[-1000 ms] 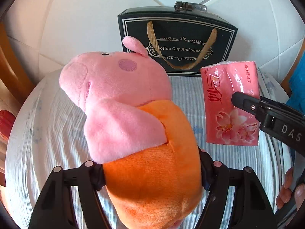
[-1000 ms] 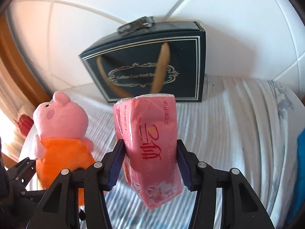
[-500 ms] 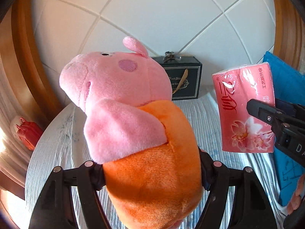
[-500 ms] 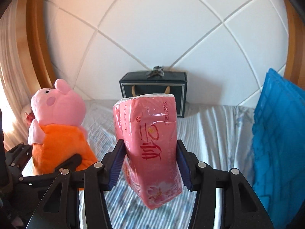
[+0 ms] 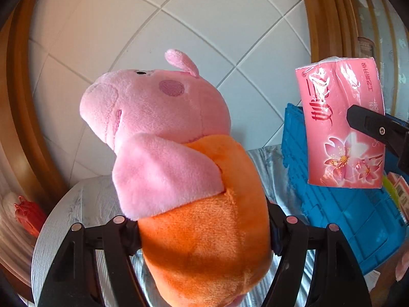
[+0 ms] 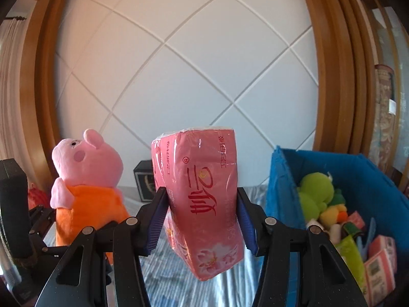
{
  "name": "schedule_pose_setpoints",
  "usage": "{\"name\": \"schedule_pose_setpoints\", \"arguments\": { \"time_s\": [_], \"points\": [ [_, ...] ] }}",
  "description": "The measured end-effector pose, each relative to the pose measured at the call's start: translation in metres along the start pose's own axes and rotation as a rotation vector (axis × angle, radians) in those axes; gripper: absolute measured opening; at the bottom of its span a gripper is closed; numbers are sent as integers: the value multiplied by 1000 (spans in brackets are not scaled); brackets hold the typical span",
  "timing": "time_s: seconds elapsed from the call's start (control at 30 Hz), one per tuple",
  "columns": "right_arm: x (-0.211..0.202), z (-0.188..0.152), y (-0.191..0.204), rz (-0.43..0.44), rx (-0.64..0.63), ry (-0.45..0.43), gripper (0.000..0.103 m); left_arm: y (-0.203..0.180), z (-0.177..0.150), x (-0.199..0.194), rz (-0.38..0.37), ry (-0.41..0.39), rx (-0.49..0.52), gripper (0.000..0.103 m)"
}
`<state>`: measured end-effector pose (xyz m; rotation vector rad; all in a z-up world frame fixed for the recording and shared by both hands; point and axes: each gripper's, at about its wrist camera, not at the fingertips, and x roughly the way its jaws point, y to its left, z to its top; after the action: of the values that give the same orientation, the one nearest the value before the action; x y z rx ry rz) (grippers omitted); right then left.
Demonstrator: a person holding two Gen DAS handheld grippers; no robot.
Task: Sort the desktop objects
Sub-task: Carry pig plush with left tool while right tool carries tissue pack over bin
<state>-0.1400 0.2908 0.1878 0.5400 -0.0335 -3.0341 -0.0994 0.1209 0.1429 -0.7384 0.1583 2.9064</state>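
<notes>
My left gripper [image 5: 204,232] clamps a pink plush pig [image 5: 163,138] by its orange body; my right gripper [image 6: 202,220] clamps a glossy pink tissue pack [image 6: 202,199] beside the blue bin [image 6: 358,174].

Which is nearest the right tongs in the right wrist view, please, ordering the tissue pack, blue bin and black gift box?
1. Tissue pack: clamped in the right tongs.
2. Blue bin: to the right.
3. Black gift box: far back, by the wall.
</notes>
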Motion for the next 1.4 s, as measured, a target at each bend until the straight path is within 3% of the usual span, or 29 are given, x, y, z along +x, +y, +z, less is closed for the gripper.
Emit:
{"name": "schedule_pose_setpoints", "arguments": {
  "time_s": [0.33, 0.43, 0.63, 0.8, 1.03, 1.23, 1.4],
  "points": [
    [-72, 16, -125, -198, 86, -110, 51, -124, 47, -41, -160, -100, 95, 72],
    [-83, 13, -169, -275, 107, -112, 51, -166, 47, -80, -210, -115, 121, 72],
    [-98, 5, -232, -410, 98, -77, 51, -257, 66, -49, -299, -73, 165, 72],
    [-80, -11, -276, -450, 118, -16, 51, -337, 76, 19, -329, 27, 222, 73],
    [-54, -24, -311, -474, 146, 71, 52, -366, 71, 50, -303, 105, 250, 80],
    [-41, -32, -318, -473, 150, 116, 52, -353, 64, 37, -263, 71, 249, 82],
    [-36, -34, -319, -494, 145, 142, 55, -344, 69, 28, -279, 56, 219, 82]
  ]
}}
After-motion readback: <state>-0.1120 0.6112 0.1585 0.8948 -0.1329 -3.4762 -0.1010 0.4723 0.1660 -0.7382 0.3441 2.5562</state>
